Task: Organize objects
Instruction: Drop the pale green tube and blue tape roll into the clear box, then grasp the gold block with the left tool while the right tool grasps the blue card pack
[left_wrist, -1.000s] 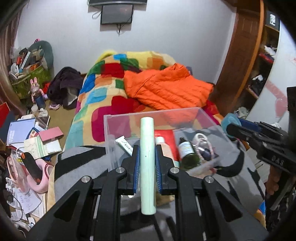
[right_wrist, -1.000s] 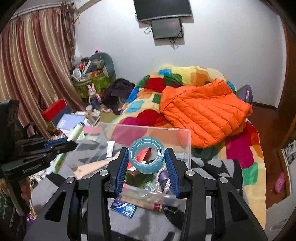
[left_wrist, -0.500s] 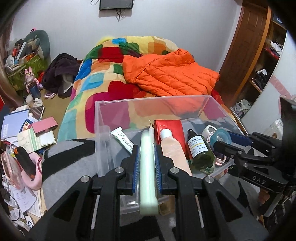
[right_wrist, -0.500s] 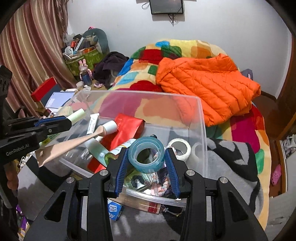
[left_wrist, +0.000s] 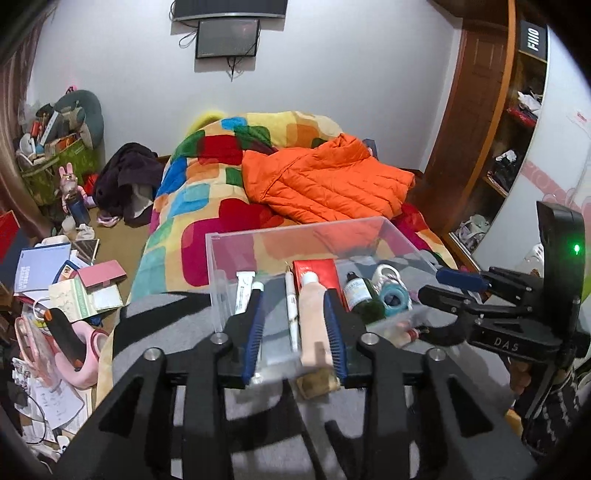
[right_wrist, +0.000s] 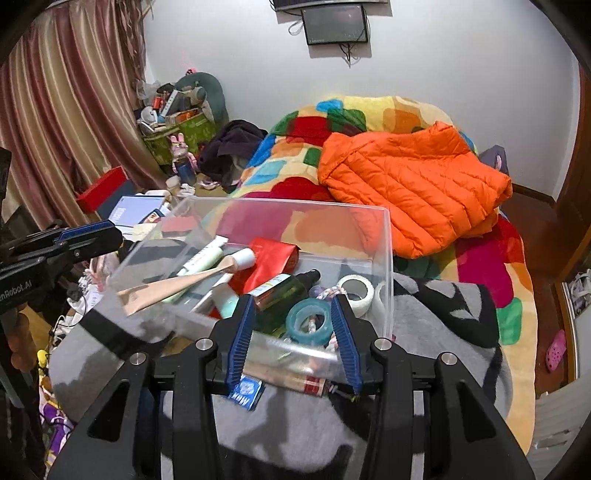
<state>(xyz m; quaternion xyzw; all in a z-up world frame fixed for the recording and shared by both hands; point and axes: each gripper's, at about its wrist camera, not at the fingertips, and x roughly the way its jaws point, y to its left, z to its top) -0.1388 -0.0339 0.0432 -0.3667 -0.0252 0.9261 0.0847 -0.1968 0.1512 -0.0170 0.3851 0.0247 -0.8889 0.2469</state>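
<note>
Over the clear bin (right_wrist: 380, 258) on the bed's near edge, both tools' jaws are opening: left tool (left_wrist: 295, 328) empty, right tool (right_wrist: 291, 332) releasing the blue tape roll (right_wrist: 309, 322). Next, probably: withdraw and fetch strays.

Even, soft indoor light; strong fisheye bending with dark corners; near fingers (left_wrist: 255, 328) slightly blurred, no harsh glare.

Black grippers (left_wrist: 295, 332), blue-ribbed jaws, silver screws.
</note>
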